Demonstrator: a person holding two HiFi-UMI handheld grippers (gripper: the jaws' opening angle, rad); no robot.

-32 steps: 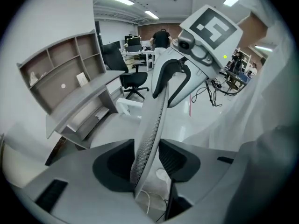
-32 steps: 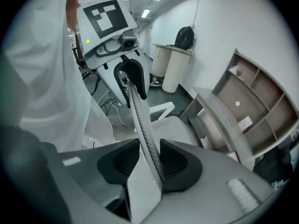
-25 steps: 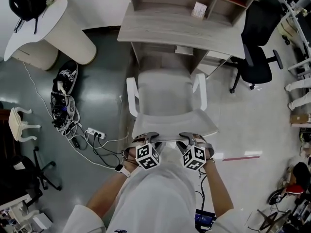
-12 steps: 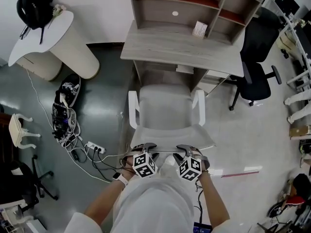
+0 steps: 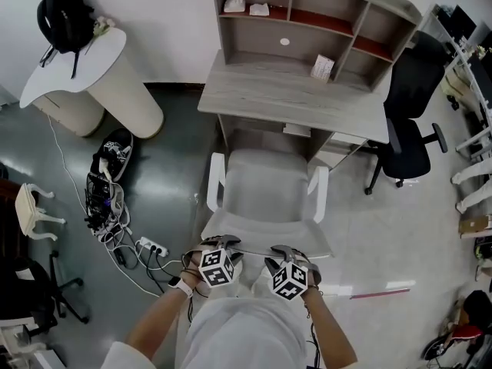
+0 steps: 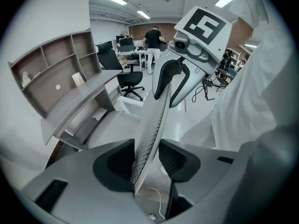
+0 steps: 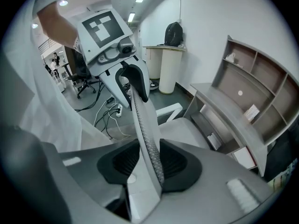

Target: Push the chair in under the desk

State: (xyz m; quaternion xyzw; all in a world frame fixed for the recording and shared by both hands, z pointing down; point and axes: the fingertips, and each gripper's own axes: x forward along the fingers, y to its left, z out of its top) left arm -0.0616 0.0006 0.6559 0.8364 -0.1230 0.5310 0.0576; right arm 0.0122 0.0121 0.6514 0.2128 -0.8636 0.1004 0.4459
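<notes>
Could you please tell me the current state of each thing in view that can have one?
White chair: upright, facing the desk, seat mostly out from under it.
Left tool: clamped on the backrest, jaws just eased a little wider.
Right tool: clamped on the backrest.
Black office chair: upright, unoccupied.
Power strip: lying on the floor among cables.

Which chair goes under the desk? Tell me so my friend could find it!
Find the grey desk with shelves on top. A chair stands right in front of it, facing it. It is white, while the office chair to the desk's right is black.
</notes>
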